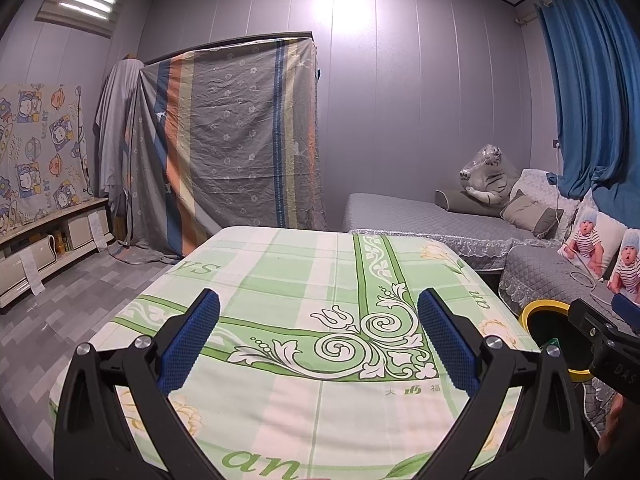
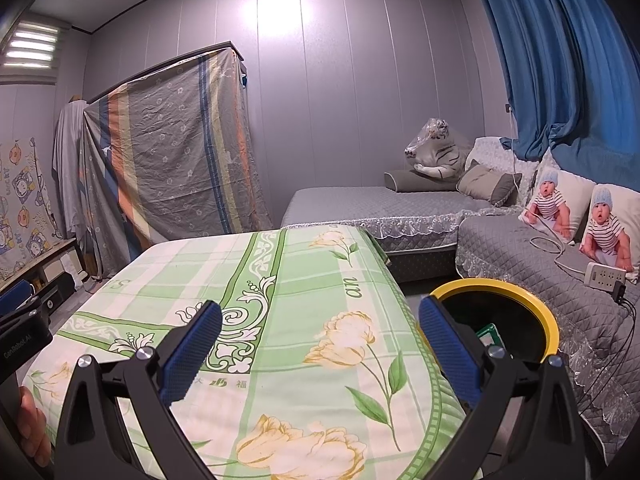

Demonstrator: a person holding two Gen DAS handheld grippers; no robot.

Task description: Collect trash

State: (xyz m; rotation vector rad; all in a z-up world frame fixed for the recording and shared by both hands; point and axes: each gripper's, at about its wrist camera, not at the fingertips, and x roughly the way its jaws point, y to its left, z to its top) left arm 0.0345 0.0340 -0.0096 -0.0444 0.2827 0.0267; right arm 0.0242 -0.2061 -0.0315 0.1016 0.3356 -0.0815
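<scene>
**Asker:** Grippers first, please. How do they stand?

**Describer:** Left gripper has its two blue-padded fingers spread wide, with nothing between them. It hangs over a table draped in a green-and-cream floral cloth. Right gripper is spread just as wide and also holds nothing.

**Asker:** Where is the trash?

**Describer:** Beside the table's right edge stands a yellow-rimmed bin with a dark inside. The right wrist view looks down into it and shows a green-and-white packet lying inside, partly hidden behind the gripper's right finger. The left wrist view catches only a slice of the bin and a small green scrap in it; the right gripper's black body covers the rest.

**Asker:** What else differs between the views?

**Describer:** Only the right wrist view shows a white power strip on the grey quilted sofa. The left wrist view shows more of the low shelf unit along the left wall. Both show a sheet-covered wardrobe.
</scene>
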